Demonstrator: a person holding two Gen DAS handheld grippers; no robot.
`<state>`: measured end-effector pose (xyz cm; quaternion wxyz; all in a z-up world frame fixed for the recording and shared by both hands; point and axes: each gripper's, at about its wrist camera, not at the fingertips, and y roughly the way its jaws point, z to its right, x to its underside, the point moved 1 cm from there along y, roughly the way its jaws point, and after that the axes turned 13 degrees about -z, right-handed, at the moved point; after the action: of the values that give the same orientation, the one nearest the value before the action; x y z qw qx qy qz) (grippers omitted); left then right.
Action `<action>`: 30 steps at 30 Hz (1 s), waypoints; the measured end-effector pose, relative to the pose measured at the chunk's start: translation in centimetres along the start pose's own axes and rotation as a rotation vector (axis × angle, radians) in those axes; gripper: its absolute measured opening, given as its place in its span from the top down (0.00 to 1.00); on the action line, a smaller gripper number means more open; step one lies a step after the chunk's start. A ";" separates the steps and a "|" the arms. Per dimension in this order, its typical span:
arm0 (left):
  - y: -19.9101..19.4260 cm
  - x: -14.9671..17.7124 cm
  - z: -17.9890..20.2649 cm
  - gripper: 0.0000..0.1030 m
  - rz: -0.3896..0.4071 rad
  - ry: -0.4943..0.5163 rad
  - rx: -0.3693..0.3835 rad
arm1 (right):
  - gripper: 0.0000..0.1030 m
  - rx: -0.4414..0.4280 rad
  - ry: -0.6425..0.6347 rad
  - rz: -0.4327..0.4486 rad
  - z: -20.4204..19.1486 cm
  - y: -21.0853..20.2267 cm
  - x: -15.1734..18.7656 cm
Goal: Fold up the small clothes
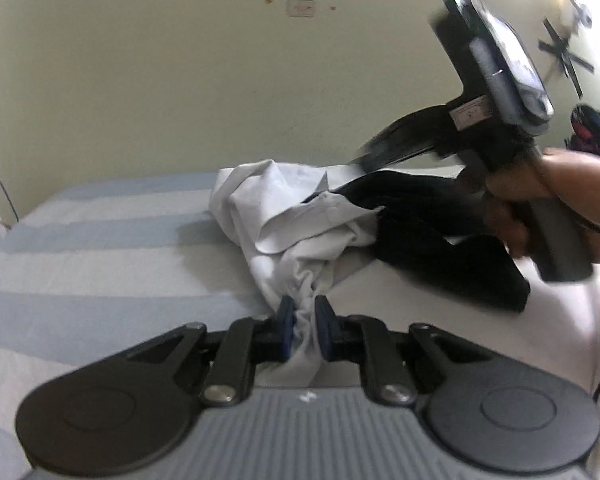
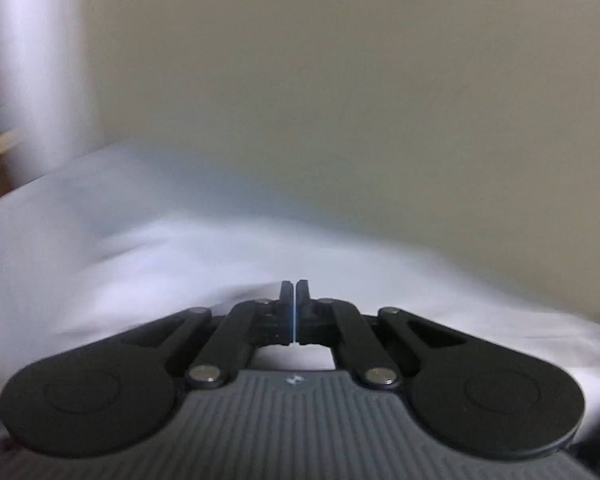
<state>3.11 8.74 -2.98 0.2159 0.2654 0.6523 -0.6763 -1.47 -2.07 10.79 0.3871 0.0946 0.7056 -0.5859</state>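
Striped bed (image 1: 100,248): your left gripper (image 1: 304,320) jaws clamp crumpled white garment (image 1: 284,220); right gripper (image 2: 295,292) jaws together, empty; folding barely begun.

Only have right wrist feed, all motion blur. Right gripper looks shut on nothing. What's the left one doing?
Observer: The left gripper is shut on a bunched fold of the white garment.
Operator: Is that the only piece of clothing out there?
Observer: No, a black garment lies crumpled against the white one on the striped bed sheet.
Operator: Where's my right gripper relative to the pile?
Observer: In the left wrist view the right gripper is tilted down over the far side of the black garment, fingertips blurred, held by the person's hand. Contact cannot be told.
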 end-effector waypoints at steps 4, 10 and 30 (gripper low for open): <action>0.1 -0.1 -0.9 0.89 -0.017 -0.026 -0.021 | 0.92 -0.072 0.279 -0.058 6.6 0.3 -0.2; 0.1 -0.3 -0.7 0.89 -0.015 -0.017 -0.039 | 0.28 -0.243 -0.071 0.038 -0.6 -5.9 0.9; -0.2 -0.6 -0.6 0.87 -0.006 -0.004 -0.065 | 0.62 -0.099 0.391 -0.090 8.2 -0.1 -2.1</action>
<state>3.53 9.27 -2.47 0.2238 0.2551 0.6741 -0.6561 3.48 -8.75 12.16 0.2202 0.1559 0.7988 -0.5377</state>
